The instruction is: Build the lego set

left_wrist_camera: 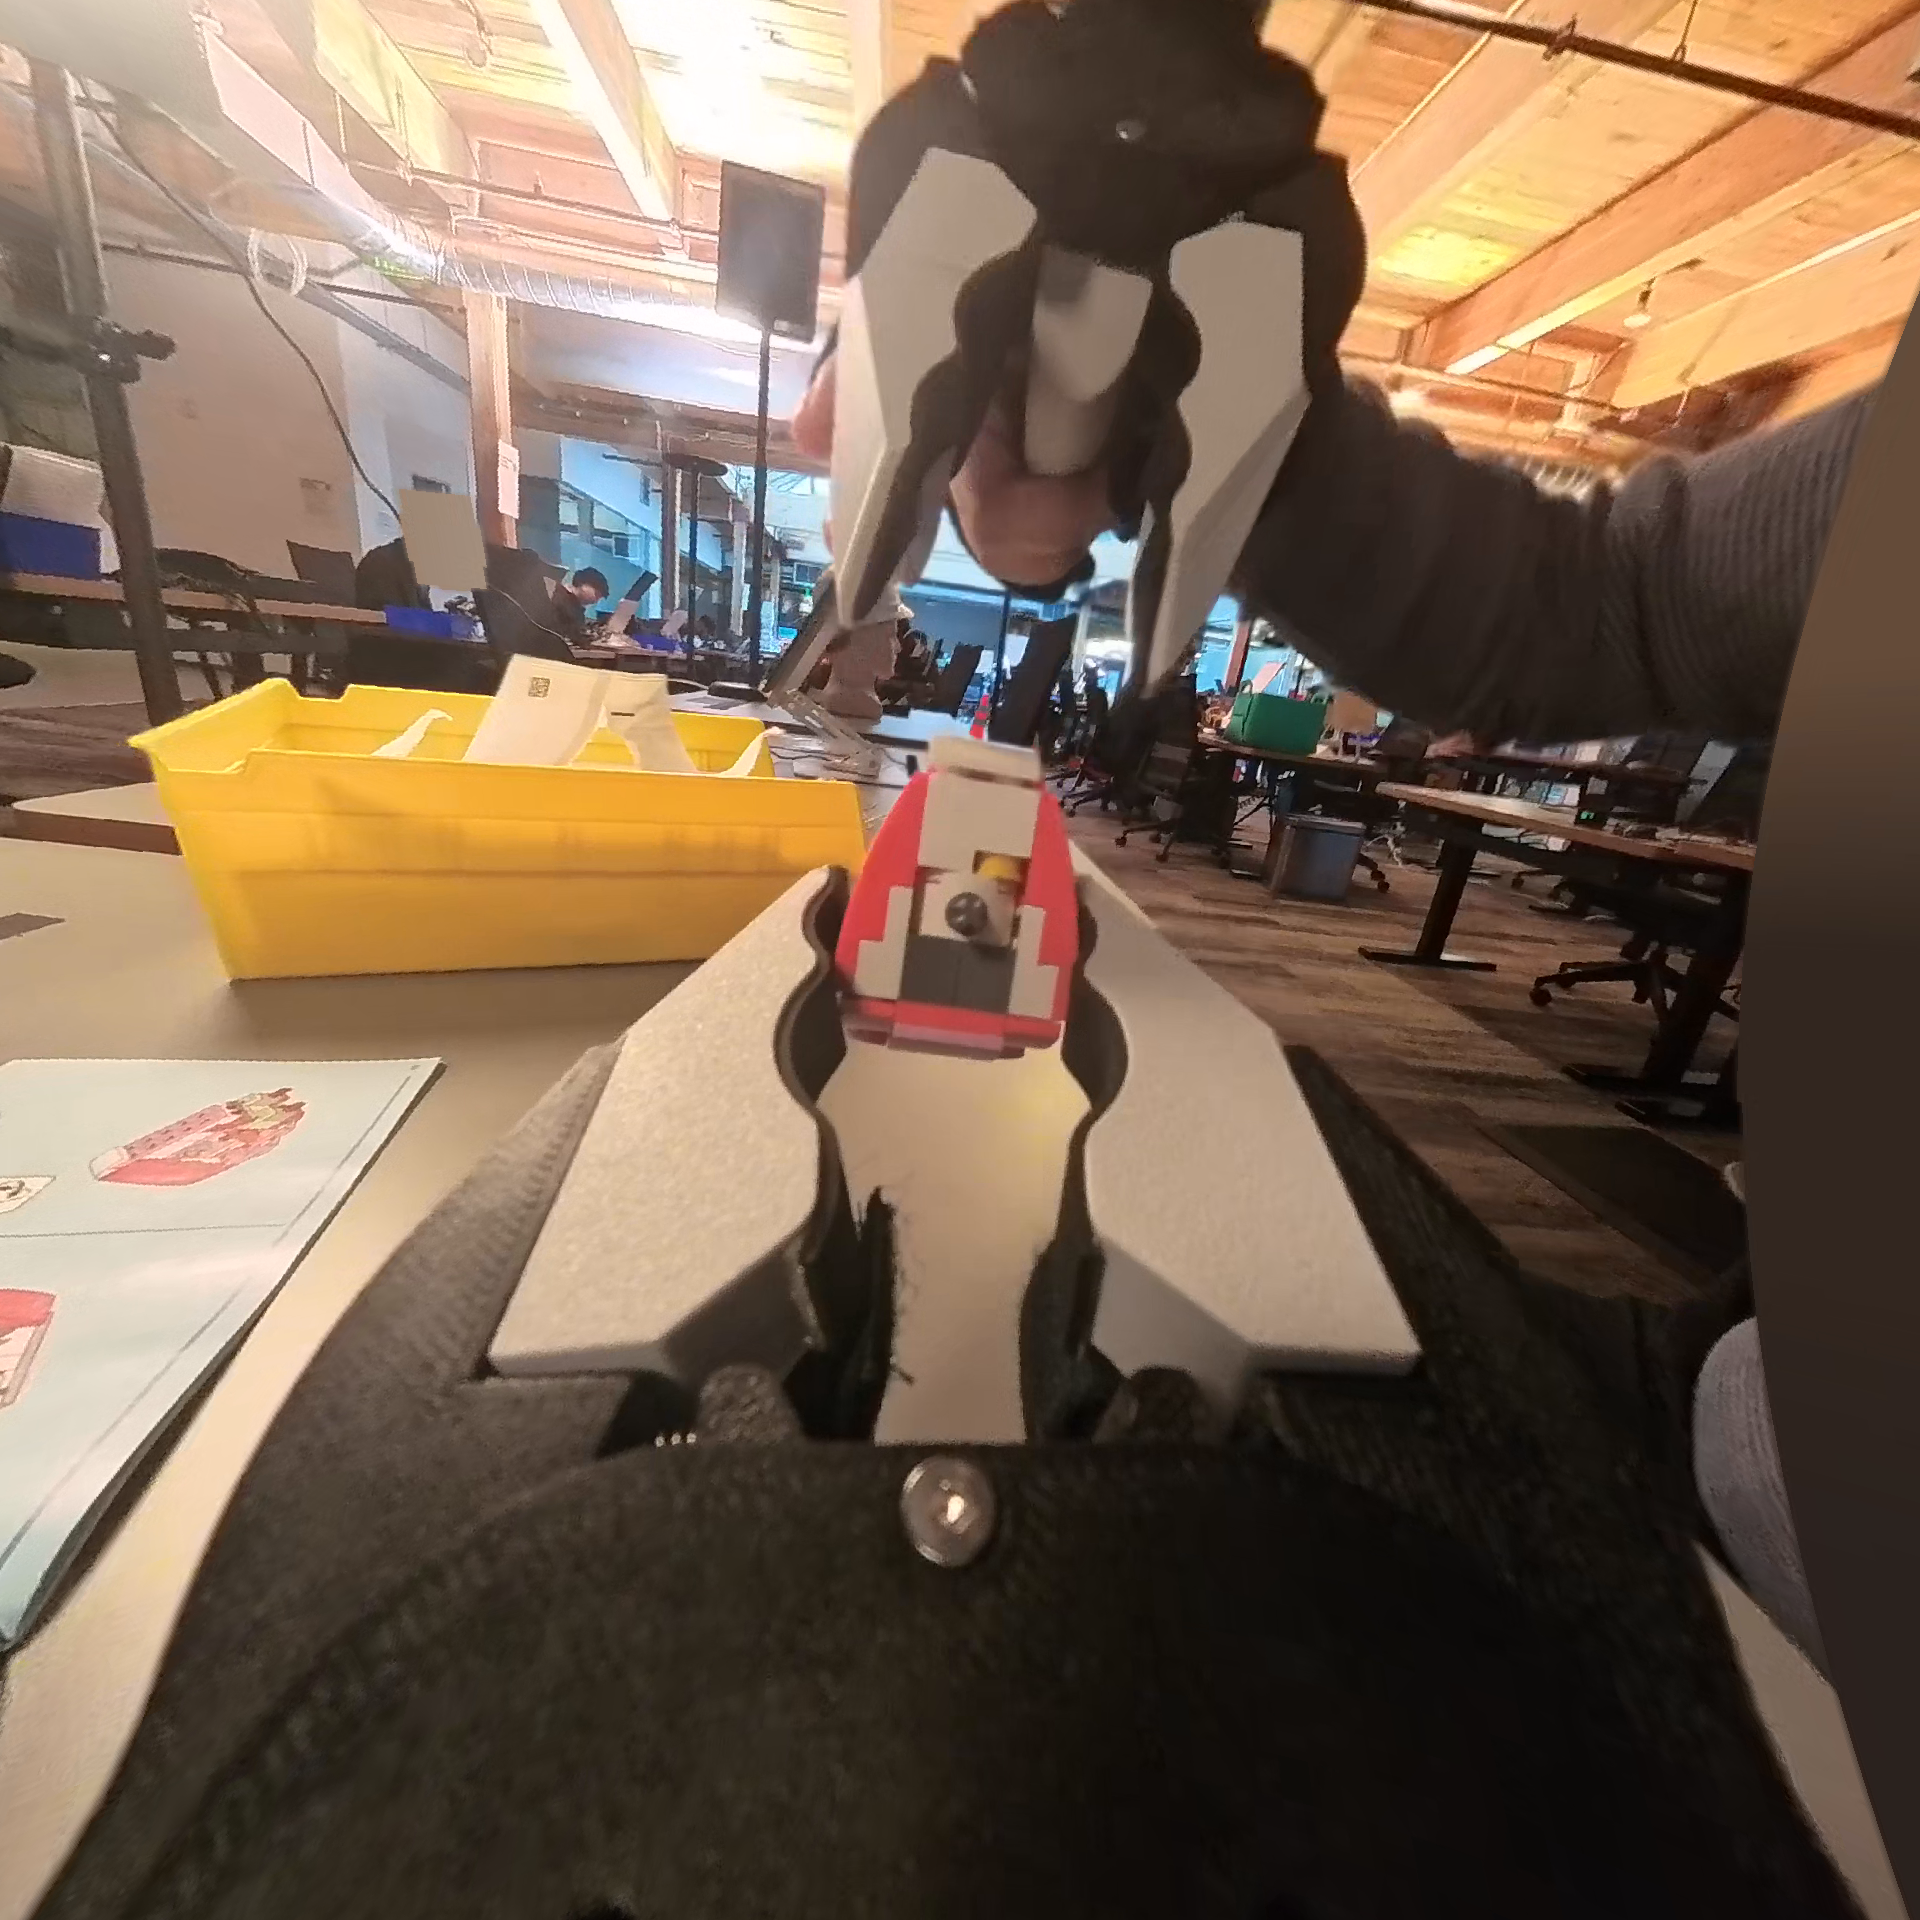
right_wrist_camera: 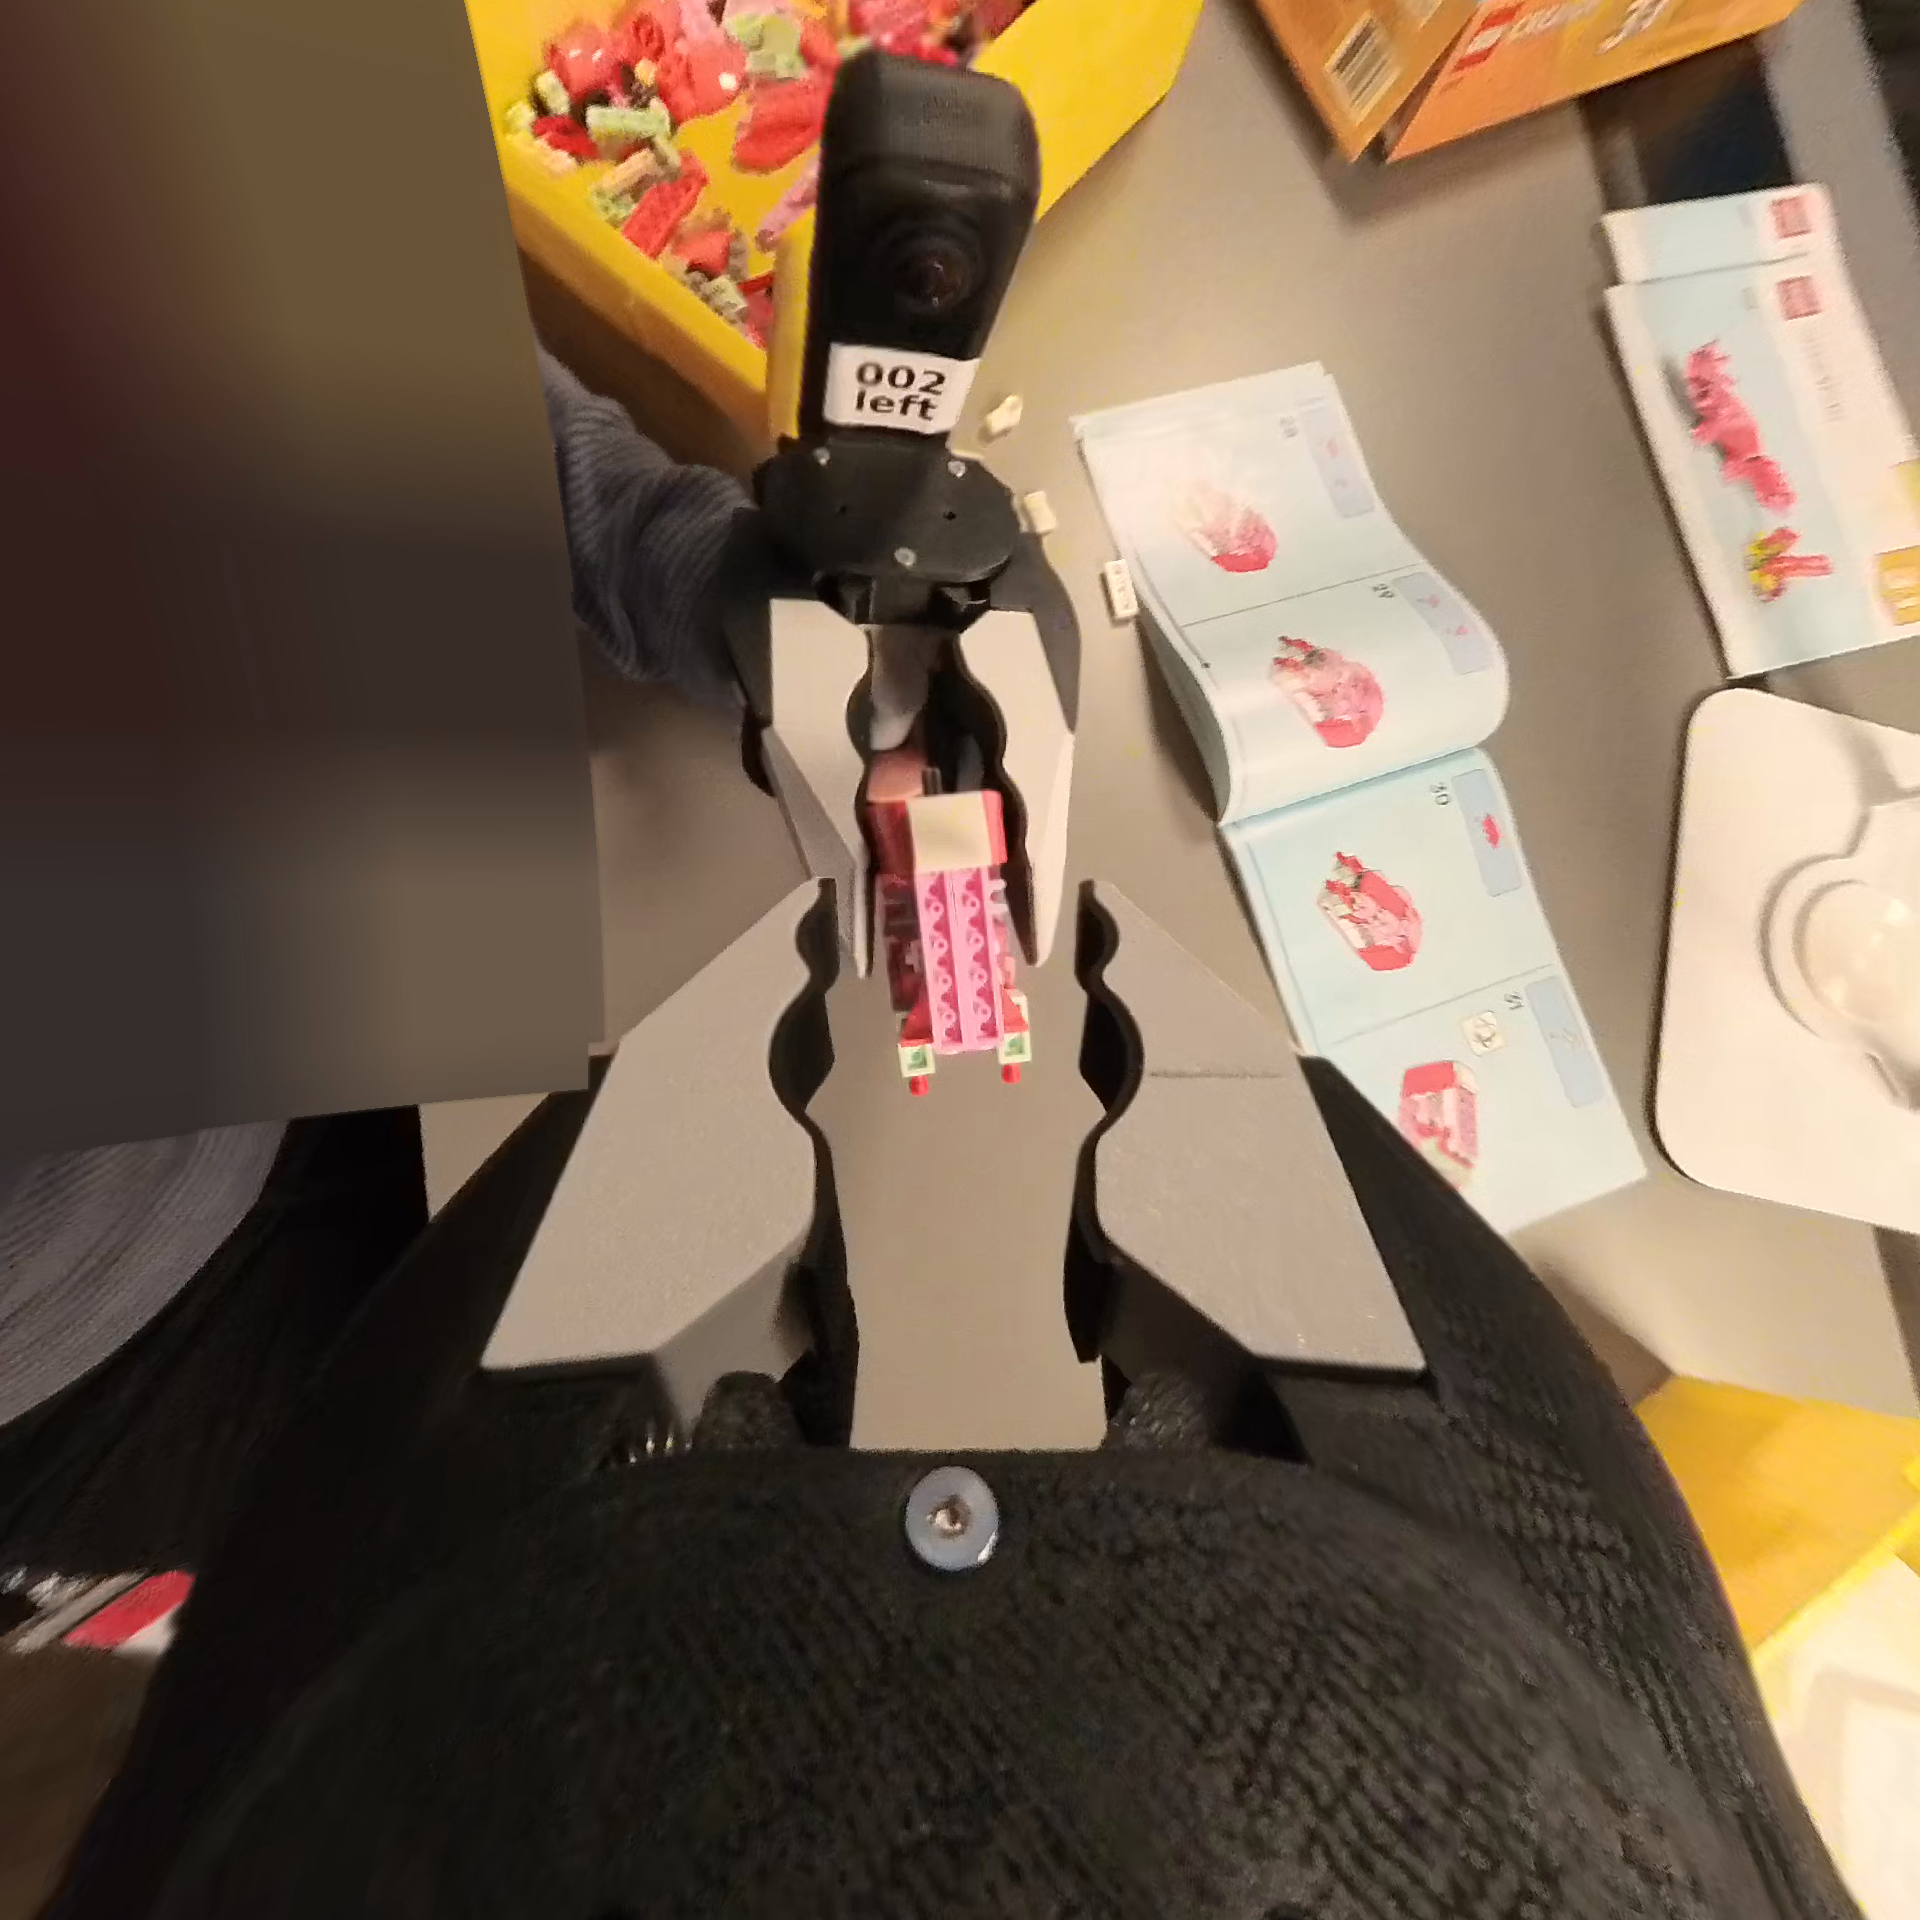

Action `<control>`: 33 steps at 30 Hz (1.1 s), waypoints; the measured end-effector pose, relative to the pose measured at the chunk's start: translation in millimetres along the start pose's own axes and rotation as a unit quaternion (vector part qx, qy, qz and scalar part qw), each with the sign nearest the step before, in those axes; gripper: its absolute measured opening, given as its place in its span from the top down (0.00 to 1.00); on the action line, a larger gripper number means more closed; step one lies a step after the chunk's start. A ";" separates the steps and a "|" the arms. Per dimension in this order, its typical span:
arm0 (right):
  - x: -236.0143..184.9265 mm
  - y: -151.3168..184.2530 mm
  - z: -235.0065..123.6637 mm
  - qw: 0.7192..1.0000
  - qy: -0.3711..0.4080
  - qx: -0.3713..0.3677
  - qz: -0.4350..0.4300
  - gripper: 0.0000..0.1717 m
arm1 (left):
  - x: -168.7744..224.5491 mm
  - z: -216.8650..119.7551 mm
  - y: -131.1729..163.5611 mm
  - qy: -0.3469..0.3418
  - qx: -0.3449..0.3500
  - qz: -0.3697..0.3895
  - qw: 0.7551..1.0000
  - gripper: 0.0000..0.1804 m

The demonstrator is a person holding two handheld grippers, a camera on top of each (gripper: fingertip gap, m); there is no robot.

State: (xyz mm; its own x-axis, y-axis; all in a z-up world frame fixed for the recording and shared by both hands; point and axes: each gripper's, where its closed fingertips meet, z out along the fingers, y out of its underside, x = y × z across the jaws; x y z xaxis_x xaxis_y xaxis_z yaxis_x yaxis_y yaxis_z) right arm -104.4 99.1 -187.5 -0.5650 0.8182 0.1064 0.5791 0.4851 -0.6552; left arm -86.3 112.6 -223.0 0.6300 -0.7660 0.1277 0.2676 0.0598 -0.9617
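Left wrist view: your left gripper [left_wrist_camera: 956, 935] clamps a small red, white and pink toy-brick model [left_wrist_camera: 961, 914], while your right gripper [left_wrist_camera: 997, 644] hangs above it with its fingers spread.

In the left wrist view your left gripper's two grey fingers press on the model's red sides, with its white top sticking up past the fingertips. In the right wrist view the same model [right_wrist_camera: 951, 935] shows its pink studded underside, and its far end pokes out between your right gripper's [right_wrist_camera: 951, 904] parted fingers, which stand clear of it on both sides. Left of your left jaws sits a yellow plastic bin [left_wrist_camera: 499, 862]; right of your right jaws lies an open pale-blue instruction booklet [right_wrist_camera: 1382, 831] on the grey tabletop [right_wrist_camera: 1226, 260].
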 end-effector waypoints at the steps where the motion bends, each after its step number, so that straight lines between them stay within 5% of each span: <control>1: 2.0 0.5 -2.3 1.000 0.017 0.008 -0.004 0.73 | -0.4 -0.6 -1.7 0.003 0.005 -0.011 1.000 0.79; 8: 7.6 4.8 -5.2 0.987 0.138 0.050 -0.068 0.63 | -8.8 -9.8 -16.8 0.014 0.062 -0.090 0.994 0.79; 16: 1.0 8.1 17.4 0.954 0.225 0.015 -0.197 0.46 | -9.0 -12.6 -21.8 0.033 0.085 -0.130 0.987 0.79; 33: 6.7 6.0 44.8 0.874 0.316 -0.040 -0.367 0.45 | -6.7 -10.8 -20.4 0.050 0.085 -0.164 0.982 0.79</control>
State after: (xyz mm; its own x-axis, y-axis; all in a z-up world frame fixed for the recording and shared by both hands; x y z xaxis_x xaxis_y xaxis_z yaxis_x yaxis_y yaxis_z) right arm -131.1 93.6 -224.2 -0.3785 0.2733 0.8843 0.2508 0.9500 -0.1862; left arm -103.8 109.6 -206.8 0.4175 -0.8205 0.3904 0.5670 -0.1005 -0.8176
